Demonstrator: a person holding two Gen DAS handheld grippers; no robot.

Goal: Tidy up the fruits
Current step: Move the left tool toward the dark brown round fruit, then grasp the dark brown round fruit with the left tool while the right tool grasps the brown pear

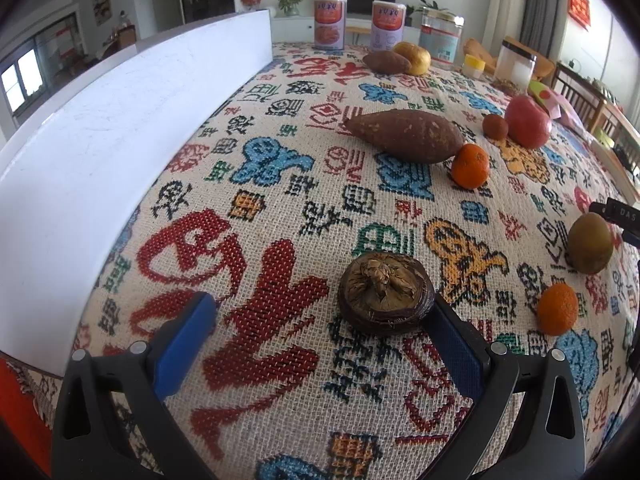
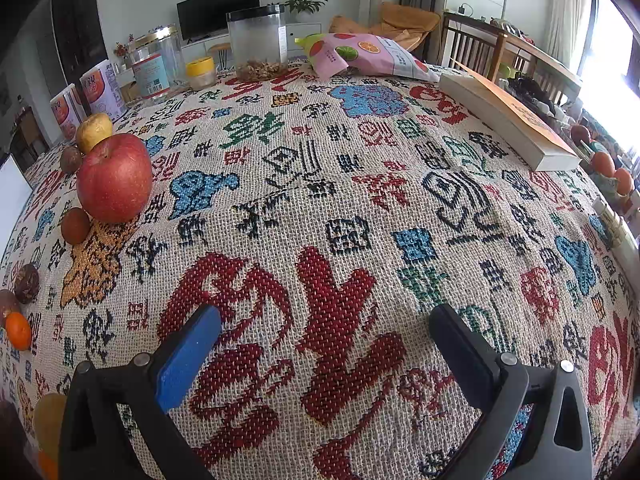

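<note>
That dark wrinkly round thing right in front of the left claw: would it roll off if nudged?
Probably not far: the brown fruit looks squat and sits flat on the rough woven tablecloth. Its shrivelled skin suggests it is light and perhaps brittle, so the open left gripper should squeeze gently.

You see a coarse woven tablecloth, matt and rough. The apple looks smooth and glossy, the sweet potato dull-skinned, the jar clear plastic, the white tray smooth.
</note>
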